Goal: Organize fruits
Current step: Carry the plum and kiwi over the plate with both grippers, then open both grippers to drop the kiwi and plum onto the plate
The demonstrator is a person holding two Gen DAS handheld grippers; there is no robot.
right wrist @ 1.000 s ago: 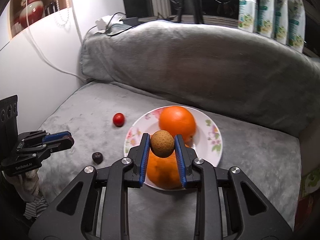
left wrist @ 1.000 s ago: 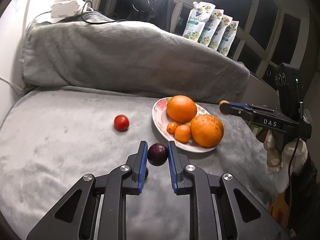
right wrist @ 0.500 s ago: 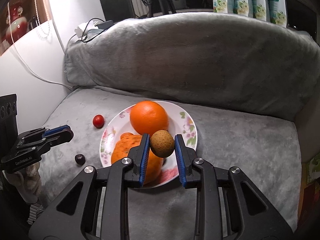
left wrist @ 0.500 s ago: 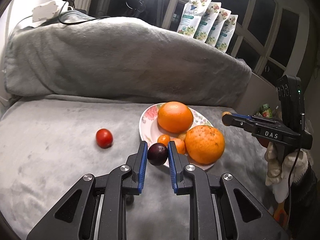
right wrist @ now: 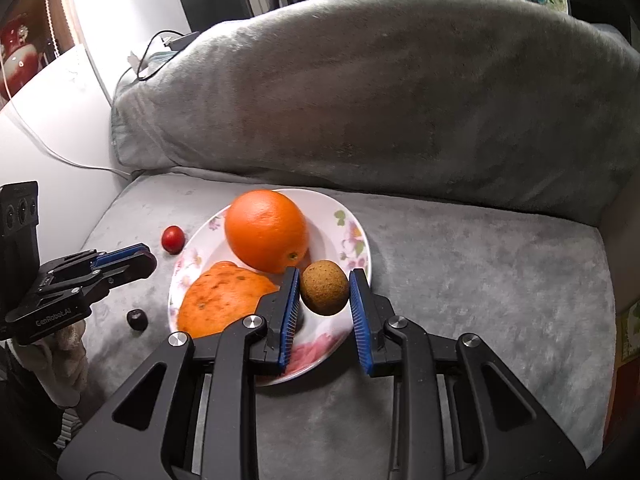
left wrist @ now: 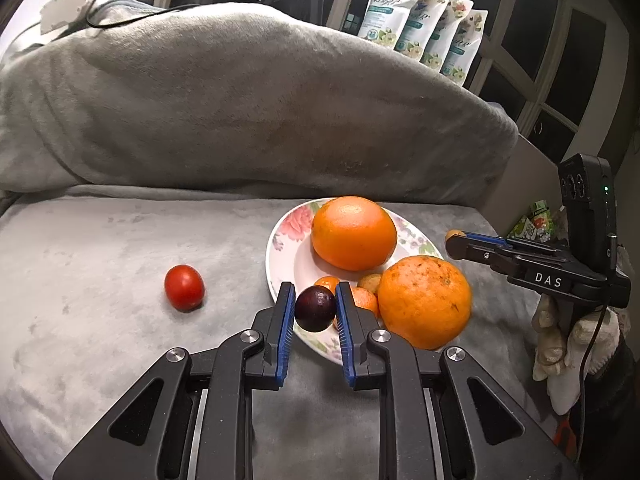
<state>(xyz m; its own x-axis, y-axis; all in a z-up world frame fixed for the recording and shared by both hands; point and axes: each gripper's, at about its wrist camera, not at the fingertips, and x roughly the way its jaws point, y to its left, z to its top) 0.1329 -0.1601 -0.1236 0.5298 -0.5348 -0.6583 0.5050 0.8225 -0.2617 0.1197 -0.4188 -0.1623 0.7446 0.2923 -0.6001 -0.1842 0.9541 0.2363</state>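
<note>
My left gripper (left wrist: 315,309) is shut on a dark plum (left wrist: 315,308) and holds it above the near rim of the floral plate (left wrist: 285,256). The plate holds two big oranges (left wrist: 354,232), (left wrist: 424,302) and several small orange fruits (left wrist: 366,300). A red tomato (left wrist: 184,287) lies on the grey blanket left of the plate. My right gripper (right wrist: 325,294) has its jaws parted around a brown round fruit (right wrist: 324,287), which sits just clear of both pads above the plate's (right wrist: 352,232) right side. A second dark plum (right wrist: 137,319) lies on the blanket left of the plate.
A grey blanket (left wrist: 120,248) covers the seat and the tall backrest (left wrist: 240,100) behind it. Several refill pouches (left wrist: 424,28) stand on the sill behind. A white wall and cable (right wrist: 60,152) are at the left.
My left gripper has carried the plum right and forward, over the plate's near rim. My right gripper has moved over the plate's right side and its jaws have opened off the brown fruit.
</note>
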